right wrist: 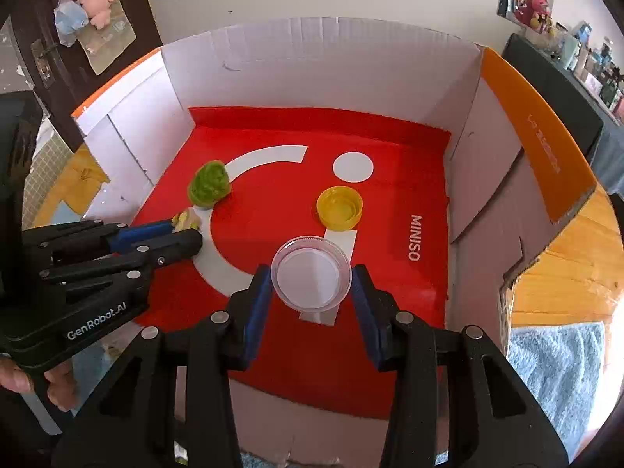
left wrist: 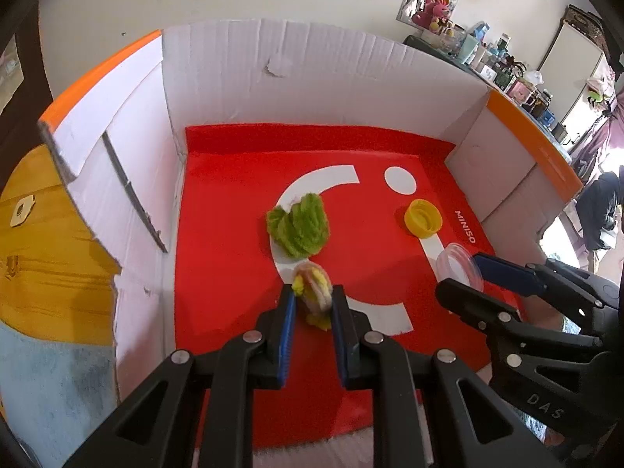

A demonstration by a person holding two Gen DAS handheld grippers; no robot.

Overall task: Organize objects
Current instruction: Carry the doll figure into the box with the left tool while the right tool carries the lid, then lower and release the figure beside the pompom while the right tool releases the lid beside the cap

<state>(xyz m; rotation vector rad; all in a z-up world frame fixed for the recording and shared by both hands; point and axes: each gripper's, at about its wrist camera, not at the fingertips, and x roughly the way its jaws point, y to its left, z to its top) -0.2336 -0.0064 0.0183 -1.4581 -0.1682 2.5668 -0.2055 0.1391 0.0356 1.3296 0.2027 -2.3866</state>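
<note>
Four small things are counted inside one open cardboard box [right wrist: 273, 54] lined with a red sheet [right wrist: 280, 202]: one fuzzy green piece [left wrist: 299, 230], one yellow and pink fuzzy piece [left wrist: 314, 292], one yellow bottle cap [right wrist: 339, 208] lying open side up, and one clear round lid [right wrist: 311, 271]. Two grippers are counted, both tilted steeply down into the box. The left gripper [left wrist: 312, 299] is pressed together on the yellow and pink fuzzy piece, which is pinched between its blue pads just in front of the green piece, over the white curved mark on the sheet. The right gripper [right wrist: 312, 277] is held around the clear round lid, whose rim is gripped on both sides between the blue pads; whether the lid rests on the red sheet or is lifted cannot be told. In the right wrist view the pinched piece is mostly hidden behind the left gripper's fingers, and only fingertips of the person's hand [right wrist: 23, 380] are seen at the left edge. The shelf clutter beyond the box is too small to make out
</note>
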